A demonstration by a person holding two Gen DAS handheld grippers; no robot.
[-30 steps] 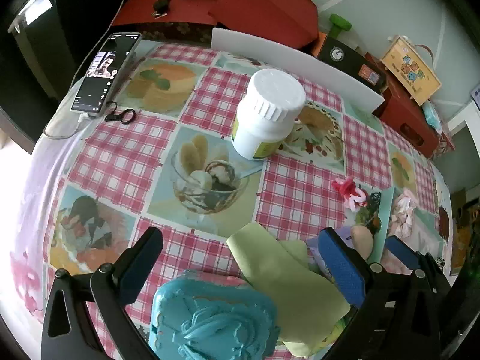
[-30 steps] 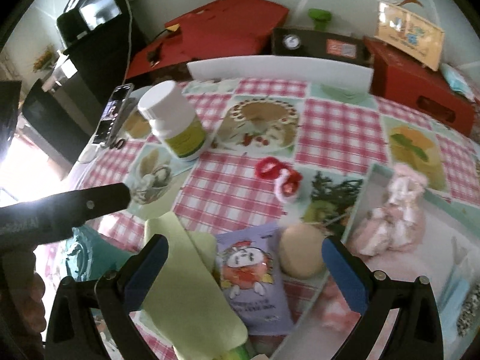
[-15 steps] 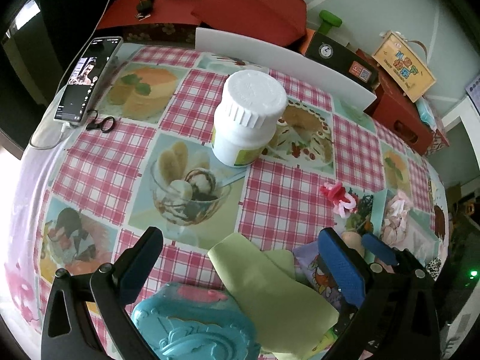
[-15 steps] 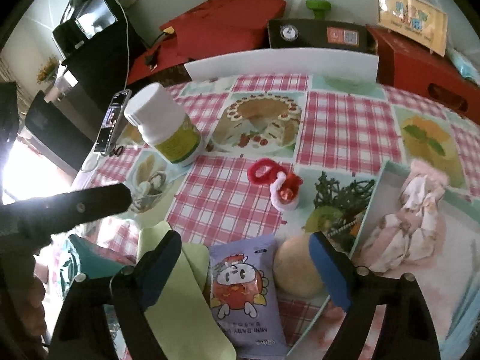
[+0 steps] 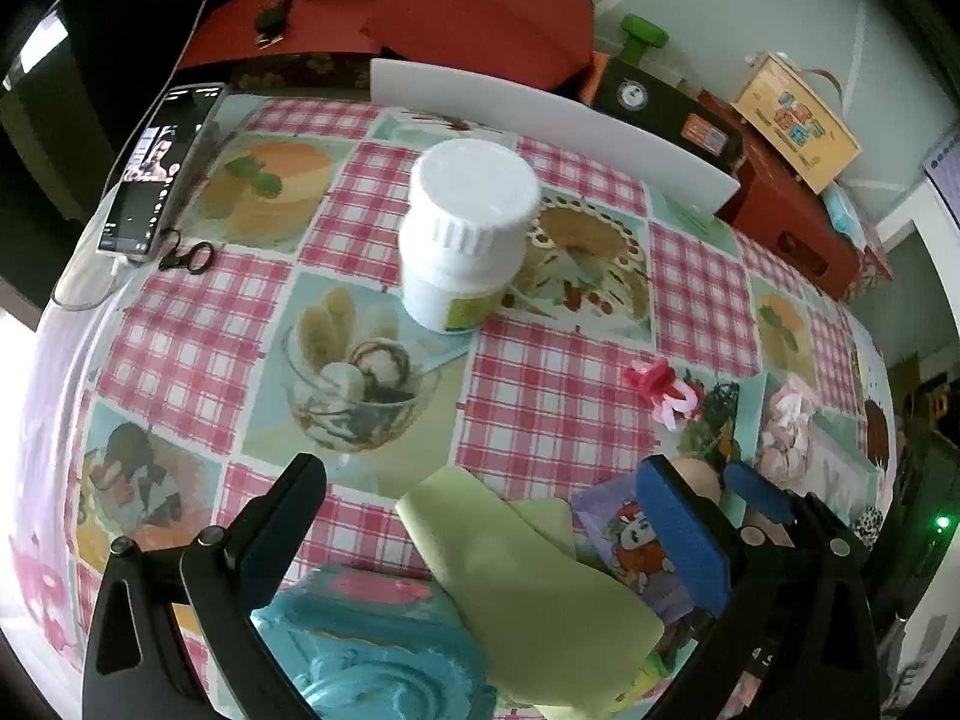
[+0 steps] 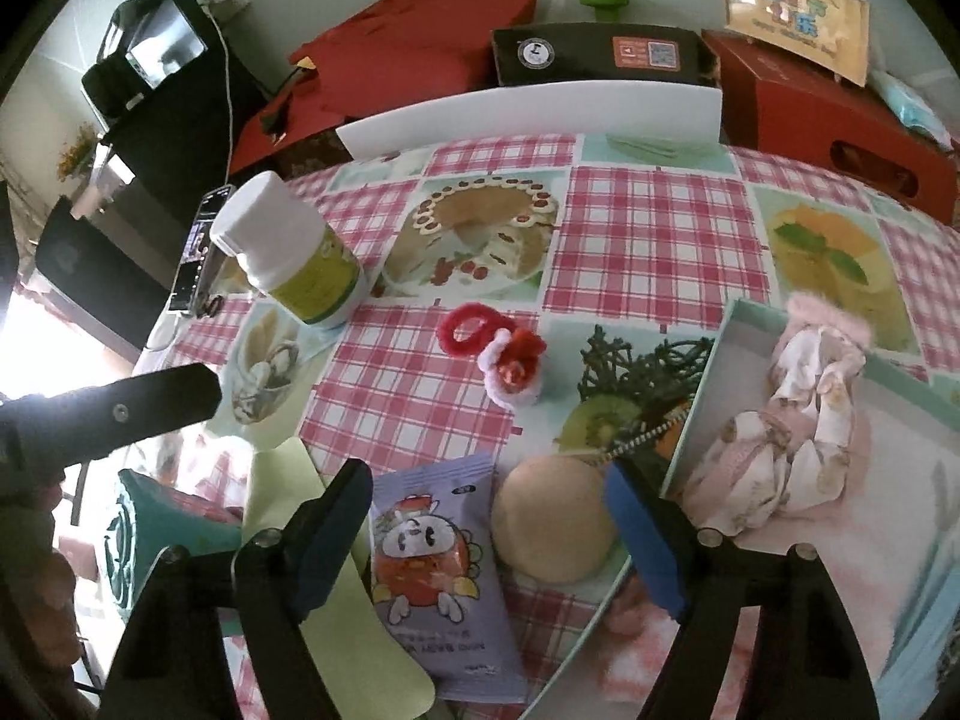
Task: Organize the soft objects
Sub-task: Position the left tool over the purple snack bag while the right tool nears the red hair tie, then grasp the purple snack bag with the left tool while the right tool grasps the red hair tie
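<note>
In the right wrist view my right gripper (image 6: 489, 519) points down over a purple snack packet (image 6: 441, 564) and a tan round soft ball (image 6: 552, 528). Both lie between its closing jaws, and the pads do not press on either. A pale green cloth (image 5: 522, 576) lies between the fingers of my open left gripper (image 5: 480, 522), partly over a teal moulded object (image 5: 372, 648). A pink-and-white soft doll (image 6: 792, 420) lies in the light blue tray (image 6: 702, 396) on the right. A red-and-white fuzzy toy (image 6: 507, 357) sits on the checked tablecloth.
A white bottle (image 5: 468, 234) stands mid-table. A phone (image 5: 162, 180) and small scissors (image 5: 186, 255) lie at the far left edge. A white board (image 5: 540, 120) stands along the back, with red boxes (image 6: 840, 108) behind it. A person's hand (image 6: 36, 576) holds the left gripper.
The right gripper's jaws have narrowed and it has come closer to the packet and the tan ball. The left gripper has barely moved.
</note>
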